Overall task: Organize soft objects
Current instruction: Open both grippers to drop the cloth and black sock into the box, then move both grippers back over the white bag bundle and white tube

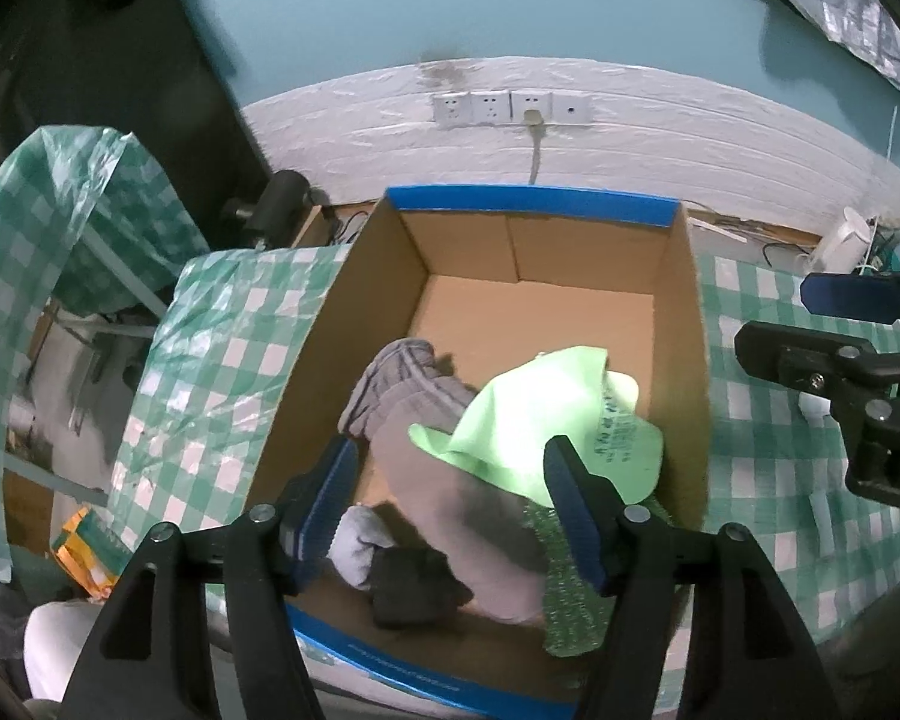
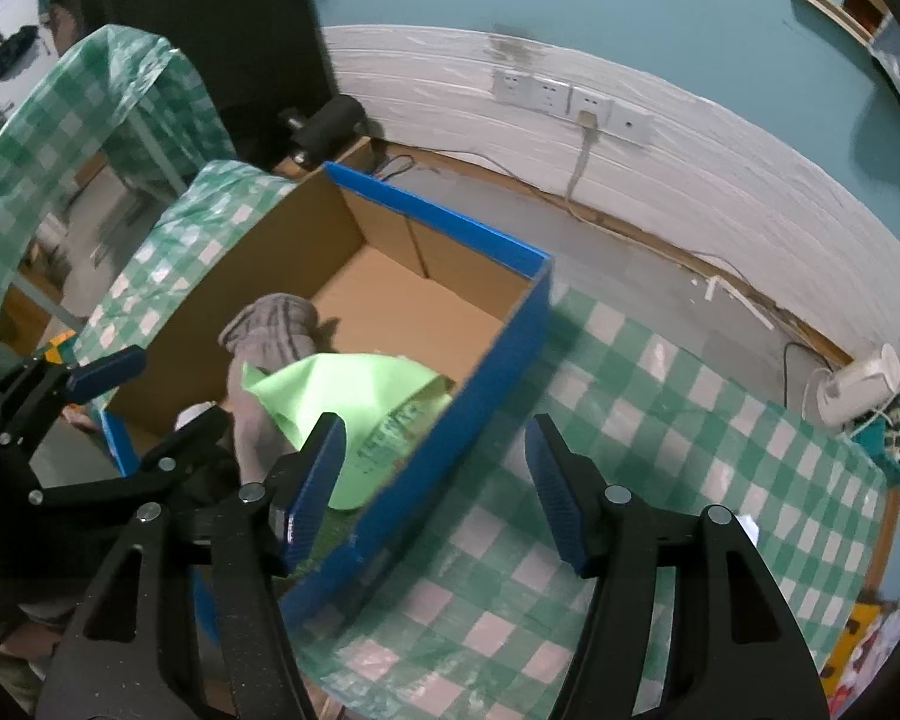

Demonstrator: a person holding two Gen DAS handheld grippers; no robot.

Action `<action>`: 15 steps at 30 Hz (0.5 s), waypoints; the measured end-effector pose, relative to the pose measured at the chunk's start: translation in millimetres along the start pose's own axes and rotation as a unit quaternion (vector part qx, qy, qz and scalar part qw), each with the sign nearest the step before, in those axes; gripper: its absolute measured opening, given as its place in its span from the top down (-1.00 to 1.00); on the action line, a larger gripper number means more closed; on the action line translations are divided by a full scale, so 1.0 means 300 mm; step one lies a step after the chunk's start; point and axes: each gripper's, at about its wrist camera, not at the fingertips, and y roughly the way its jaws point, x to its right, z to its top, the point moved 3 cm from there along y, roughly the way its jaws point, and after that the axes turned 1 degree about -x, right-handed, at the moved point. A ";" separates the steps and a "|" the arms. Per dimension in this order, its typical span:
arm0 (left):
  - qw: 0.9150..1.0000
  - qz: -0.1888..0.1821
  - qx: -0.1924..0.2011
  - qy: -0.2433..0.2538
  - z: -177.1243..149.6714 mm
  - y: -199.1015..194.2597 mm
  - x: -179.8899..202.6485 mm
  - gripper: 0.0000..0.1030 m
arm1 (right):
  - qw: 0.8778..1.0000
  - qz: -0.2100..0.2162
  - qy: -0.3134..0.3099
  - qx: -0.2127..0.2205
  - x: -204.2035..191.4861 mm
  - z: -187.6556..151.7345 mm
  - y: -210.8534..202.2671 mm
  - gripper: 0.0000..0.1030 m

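Lengthwise, grey sock (image 1: pixel 432 450) toward wall

Dim indoor light, fisheye-warped edges, slight blur

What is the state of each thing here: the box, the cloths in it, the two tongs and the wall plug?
Cardboard box: open on top, partly filled.
Light green cloth: lying on top of the pile in the box.
Grey socks: inside the box, partly under the green cloth.
Left tongs: open, holding nothing, above the box.
Right tongs: open, holding nothing.
Wall plug: plugged in.
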 end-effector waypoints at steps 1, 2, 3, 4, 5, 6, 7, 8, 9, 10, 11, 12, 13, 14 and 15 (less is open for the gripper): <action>1.000 -0.001 0.001 0.002 0.003 -0.002 0.009 -0.30 | 1.000 -0.002 0.004 0.000 0.013 -0.005 -0.002 -0.22; 1.000 -0.002 0.001 0.004 0.006 -0.004 0.018 -0.30 | 1.000 -0.004 0.007 -0.001 0.025 -0.011 -0.005 -0.22; 1.000 -0.004 0.002 0.006 0.010 -0.005 0.028 -0.30 | 1.000 -0.005 0.010 -0.001 0.033 -0.014 -0.007 -0.22; 1.000 -0.005 0.003 0.008 0.014 -0.008 0.039 -0.30 | 1.000 -0.007 0.014 -0.002 0.046 -0.019 -0.009 -0.22; 1.000 -0.004 0.004 0.010 0.017 -0.010 0.050 -0.30 | 1.000 -0.008 0.018 -0.002 0.059 -0.025 -0.012 -0.22; 1.000 -0.004 0.005 0.013 0.019 -0.012 0.060 -0.31 | 1.000 -0.009 0.020 -0.002 0.069 -0.029 -0.013 -0.22; 1.000 -0.004 0.006 0.016 0.023 -0.014 0.073 -0.31 | 1.000 -0.010 0.024 -0.002 0.081 -0.035 -0.016 -0.23; 1.000 -0.004 0.006 0.020 0.026 -0.014 0.086 -0.31 | 1.000 -0.012 0.028 -0.002 0.094 -0.040 -0.019 -0.23; 1.000 -0.005 0.006 0.022 0.028 -0.015 0.095 -0.31 | 0.999 -0.013 0.031 -0.002 0.108 -0.048 -0.022 -0.23; 1.000 -0.007 0.006 0.025 0.033 -0.016 0.110 -0.31 | 0.999 -0.015 0.035 -0.002 0.123 -0.055 -0.023 -0.24; 1.000 -0.008 0.006 0.026 0.036 -0.017 0.120 -0.31 | 0.999 -0.016 0.040 -0.003 0.143 -0.064 -0.025 -0.24; 1.000 -0.008 0.007 0.029 0.040 -0.018 0.132 -0.31 | 0.999 -0.017 0.045 -0.003 0.161 -0.072 -0.026 -0.24; 0.999 -0.008 0.006 0.031 0.045 -0.020 0.146 -0.31 | 0.999 -0.019 0.049 -0.004 0.175 -0.078 -0.027 -0.24; 0.999 -0.009 0.007 0.033 0.051 -0.024 0.159 -0.31 | 0.998 -0.021 0.056 -0.005 0.199 -0.088 -0.028 -0.25; 0.999 -0.012 0.008 0.036 0.057 -0.027 0.174 -0.31 | 0.998 -0.022 0.060 -0.006 0.213 -0.093 -0.028 -0.25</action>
